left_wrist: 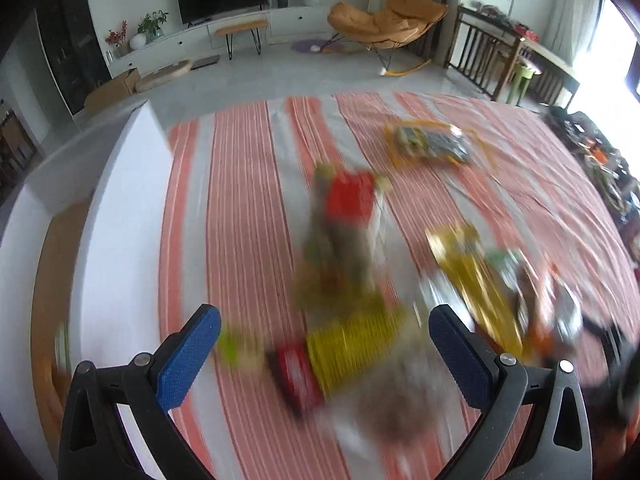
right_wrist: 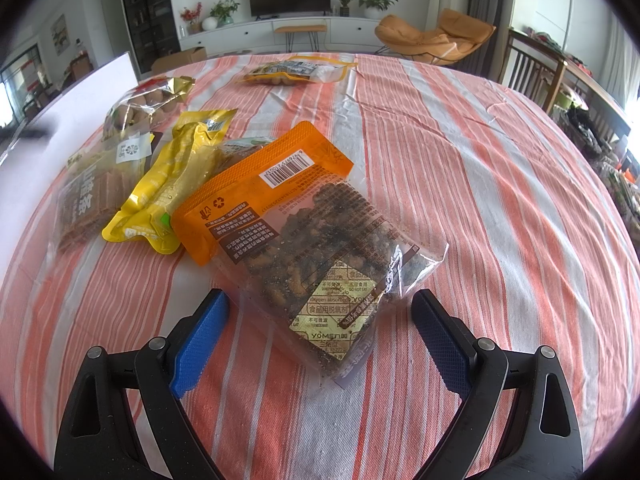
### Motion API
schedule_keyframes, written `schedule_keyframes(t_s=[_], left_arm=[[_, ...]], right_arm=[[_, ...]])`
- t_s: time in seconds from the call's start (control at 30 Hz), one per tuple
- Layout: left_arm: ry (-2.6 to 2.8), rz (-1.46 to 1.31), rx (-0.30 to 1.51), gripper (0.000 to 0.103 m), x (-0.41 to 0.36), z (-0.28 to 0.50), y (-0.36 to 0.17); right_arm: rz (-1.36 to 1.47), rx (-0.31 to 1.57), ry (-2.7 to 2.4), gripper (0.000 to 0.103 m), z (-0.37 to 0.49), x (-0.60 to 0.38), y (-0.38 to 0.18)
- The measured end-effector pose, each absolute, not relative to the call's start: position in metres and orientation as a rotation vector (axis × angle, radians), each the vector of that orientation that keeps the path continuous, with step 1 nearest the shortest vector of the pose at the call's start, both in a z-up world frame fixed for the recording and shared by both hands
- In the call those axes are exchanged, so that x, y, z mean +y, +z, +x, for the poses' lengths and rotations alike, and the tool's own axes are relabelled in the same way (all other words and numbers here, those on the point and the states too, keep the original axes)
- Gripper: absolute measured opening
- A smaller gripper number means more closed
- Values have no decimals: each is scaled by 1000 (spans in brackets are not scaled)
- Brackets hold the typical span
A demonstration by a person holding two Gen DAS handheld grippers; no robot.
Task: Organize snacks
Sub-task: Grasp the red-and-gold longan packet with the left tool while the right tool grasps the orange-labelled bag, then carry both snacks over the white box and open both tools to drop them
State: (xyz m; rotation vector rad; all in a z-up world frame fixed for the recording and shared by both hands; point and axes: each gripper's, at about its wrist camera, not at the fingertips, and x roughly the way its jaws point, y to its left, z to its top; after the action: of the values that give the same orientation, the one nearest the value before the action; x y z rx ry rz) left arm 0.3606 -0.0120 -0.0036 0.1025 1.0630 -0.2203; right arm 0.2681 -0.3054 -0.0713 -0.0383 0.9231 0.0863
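Note:
Several snack bags lie on a table with a red-and-white striped cloth (right_wrist: 460, 168). In the right wrist view an orange-topped clear bag of dark nuts (right_wrist: 304, 232) lies just ahead of my right gripper (right_wrist: 320, 320), which is open, its blue fingers either side of the bag's near end without touching. A yellow bag (right_wrist: 168, 188), a brown wafer bag (right_wrist: 88, 196) and a bag of round brown snacks (right_wrist: 140, 104) lie to its left. The left wrist view is blurred: my left gripper (left_wrist: 324, 332) is open over a yellow-and-red bag (left_wrist: 344, 348), with nothing held.
A yellow-rimmed clear bag (right_wrist: 296, 70) lies at the table's far side, also visible as the far bag (left_wrist: 432, 146) in the left view. A white box (left_wrist: 116, 208) stands at the table's left edge. Beyond are a TV stand, an orange lounge chair (right_wrist: 436, 38) and wooden chairs at right.

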Motion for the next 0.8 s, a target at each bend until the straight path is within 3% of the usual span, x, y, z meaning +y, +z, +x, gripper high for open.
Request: schedule_keyframes(t_s=[0.2,0.23,0.3,0.37,0.5,0.67,0.8], left_arm=[[-177,156,1175,102,-46,431,-49],[-159,167,1187,94,-48,437,-55],[-160,125,1229,67,-46,442,-66],[-145,63,1218,60,-40,439,-65],[-177,30,1153,58,-21,408,-42],[-229,-25,1060,58,26,337,8],[-251,-96,1015,58,60,285,33]], right_arm=[[-38,923,86,95,268,-305,-72],[-38,923,86,95,268,-305,-72],[-38,923,86,95,268,-305,-72],[-37,923,87,95,268,-305,-72],[-27,925,141,94,264,-309,-71],[331,906,278,93,233,-360,-44],[152,915,363,93,276,-363,-15]])
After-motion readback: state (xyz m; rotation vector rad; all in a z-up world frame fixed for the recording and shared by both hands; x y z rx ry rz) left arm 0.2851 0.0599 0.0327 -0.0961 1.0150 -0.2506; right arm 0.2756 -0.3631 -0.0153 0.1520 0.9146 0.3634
